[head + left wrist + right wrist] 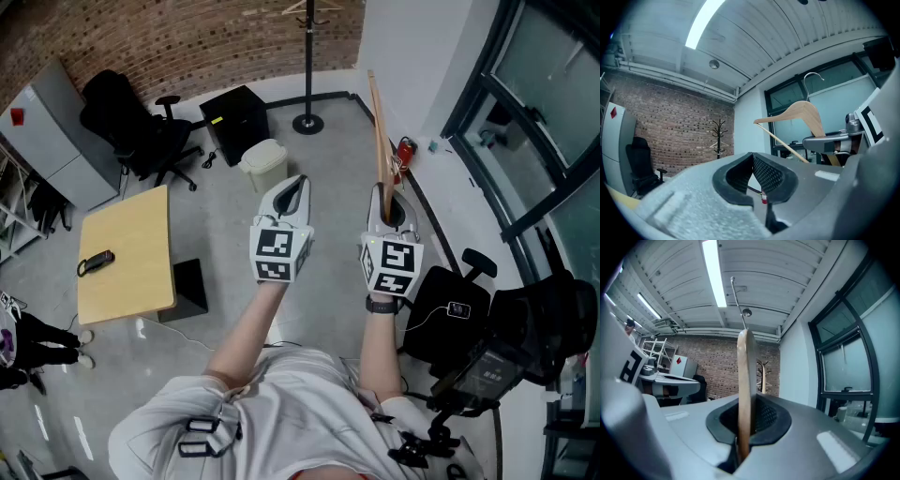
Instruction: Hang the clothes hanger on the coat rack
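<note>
The wooden clothes hanger (380,141) stands on edge, and my right gripper (386,192) is shut on its lower part. In the right gripper view the wood (744,394) rises between the jaws, with its metal hook (737,301) on top. The black coat rack (307,66) stands far ahead by the brick wall, and another hanger hangs on it. It also shows as the coat rack (764,376) just behind the held wood. My left gripper (298,181) is held level beside the right one, shut and holding nothing. From the left gripper (753,157) the hanger (806,115) shows at the right.
A yellow table (127,253) stands at the left with a dark object on it. A black office chair (131,127), a black cabinet (234,120) and a white bin (264,164) lie ahead on the left. A red fire extinguisher (403,152) stands by the right wall. Another chair (450,309) is close on the right.
</note>
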The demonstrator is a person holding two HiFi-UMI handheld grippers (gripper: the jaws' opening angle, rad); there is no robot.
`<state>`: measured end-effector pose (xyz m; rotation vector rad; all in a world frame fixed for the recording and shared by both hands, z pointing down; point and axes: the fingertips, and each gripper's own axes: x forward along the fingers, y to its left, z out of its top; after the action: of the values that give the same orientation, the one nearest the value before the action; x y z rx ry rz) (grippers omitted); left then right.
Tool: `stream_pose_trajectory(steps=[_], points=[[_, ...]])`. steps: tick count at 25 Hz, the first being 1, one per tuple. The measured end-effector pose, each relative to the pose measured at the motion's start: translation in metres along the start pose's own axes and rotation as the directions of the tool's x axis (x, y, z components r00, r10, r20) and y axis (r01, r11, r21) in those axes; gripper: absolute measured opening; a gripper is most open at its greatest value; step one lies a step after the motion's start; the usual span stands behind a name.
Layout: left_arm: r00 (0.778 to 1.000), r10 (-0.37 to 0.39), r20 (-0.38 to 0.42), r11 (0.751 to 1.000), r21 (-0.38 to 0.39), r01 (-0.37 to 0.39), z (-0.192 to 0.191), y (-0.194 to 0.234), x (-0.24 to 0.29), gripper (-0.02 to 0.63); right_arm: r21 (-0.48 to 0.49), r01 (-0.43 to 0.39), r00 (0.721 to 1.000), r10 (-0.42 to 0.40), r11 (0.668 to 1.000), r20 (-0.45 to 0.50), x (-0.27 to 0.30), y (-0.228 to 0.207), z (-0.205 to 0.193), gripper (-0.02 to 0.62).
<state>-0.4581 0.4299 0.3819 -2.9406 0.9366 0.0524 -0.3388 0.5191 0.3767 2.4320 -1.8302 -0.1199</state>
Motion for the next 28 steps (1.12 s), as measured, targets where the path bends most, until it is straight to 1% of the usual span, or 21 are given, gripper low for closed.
stream_pose_trajectory(steps=[3, 8, 10, 13, 14, 16, 18, 20, 22, 23, 24, 26, 27, 28], points=[[1.000, -0.012, -0.008, 1.000, 0.005, 0.012, -0.006, -0.013, 0.012, 0.003, 0.020, -0.001, 1.000, 0.001, 1.000, 0.010, 0.000, -0.014, -0.004, 0.002], [0.998, -0.042, -0.044, 0.999, 0.009, 0.043, -0.019, -0.015, 0.034, 0.003, 0.111, 0.002, 1.000, -0.005, 0.994, 0.027, 0.016, -0.028, -0.009, 0.002], [0.998, -0.048, -0.042, 0.999, -0.020, 0.047, -0.019, -0.009, 0.043, 0.002, 0.143, 0.004, 0.999, -0.009, 0.990, 0.031, 0.025, -0.029, -0.011, 0.002], [0.999, -0.042, 0.003, 0.991, -0.127, 0.042, -0.007, 0.009, 0.063, 0.003, 0.149, 0.028, 0.999, -0.032, 0.988, 0.024, 0.041, -0.034, -0.013, 0.002], [0.999, -0.037, 0.021, 0.990, -0.138, 0.040, -0.004, 0.018, 0.073, 0.002, 0.146, 0.041, 0.999, -0.045, 0.988, 0.023, 0.046, -0.038, -0.013, 0.003], [0.999, -0.044, 0.029, 0.991, -0.126, 0.048, 0.000, 0.032, 0.100, 0.003, 0.140, 0.078, 0.996, -0.082, 0.987, 0.022, 0.059, -0.047, -0.011, 0.002], [0.996, -0.082, 0.030, 0.987, -0.138, 0.085, 0.004, 0.035, 0.127, 0.003, 0.134, 0.120, 0.992, -0.124, 0.984, 0.019, 0.071, -0.060, -0.008, 0.002], [0.986, -0.150, 0.068, 0.972, -0.172, 0.160, 0.010, 0.028, 0.148, 0.002, 0.128, 0.165, 0.985, -0.170, 0.978, 0.026, 0.083, -0.074, -0.002, 0.002], [0.962, -0.241, 0.126, 0.948, -0.183, 0.261, 0.023, 0.017, 0.167, 0.002, 0.132, 0.206, 0.976, -0.212, 0.970, 0.040, 0.097, -0.086, 0.004, 0.002], [0.950, -0.279, 0.144, 0.939, -0.165, 0.301, 0.029, 0.012, 0.175, 0.002, 0.136, 0.220, 0.973, -0.227, 0.966, 0.043, 0.105, -0.089, 0.006, 0.002], [0.940, -0.305, 0.152, 0.936, -0.134, 0.325, 0.033, 0.010, 0.182, 0.003, 0.139, 0.229, 0.971, -0.237, 0.963, 0.042, 0.113, -0.091, 0.007, 0.002], [0.929, -0.338, 0.152, 0.933, -0.075, 0.352, 0.037, 0.008, 0.195, 0.002, 0.141, 0.242, 0.968, -0.249, 0.960, 0.034, 0.127, -0.090, 0.006, 0.002], [0.921, -0.360, 0.147, 0.926, -0.063, 0.372, 0.036, 0.007, 0.202, 0.003, 0.145, 0.251, 0.966, -0.258, 0.957, 0.031, 0.133, -0.091, 0.005, 0.002], [0.909, -0.394, 0.137, 0.912, -0.068, 0.405, 0.033, 0.003, 0.209, 0.003, 0.150, 0.265, 0.962, -0.272, 0.953, 0.030, 0.137, -0.092, 0.005, 0.002]])
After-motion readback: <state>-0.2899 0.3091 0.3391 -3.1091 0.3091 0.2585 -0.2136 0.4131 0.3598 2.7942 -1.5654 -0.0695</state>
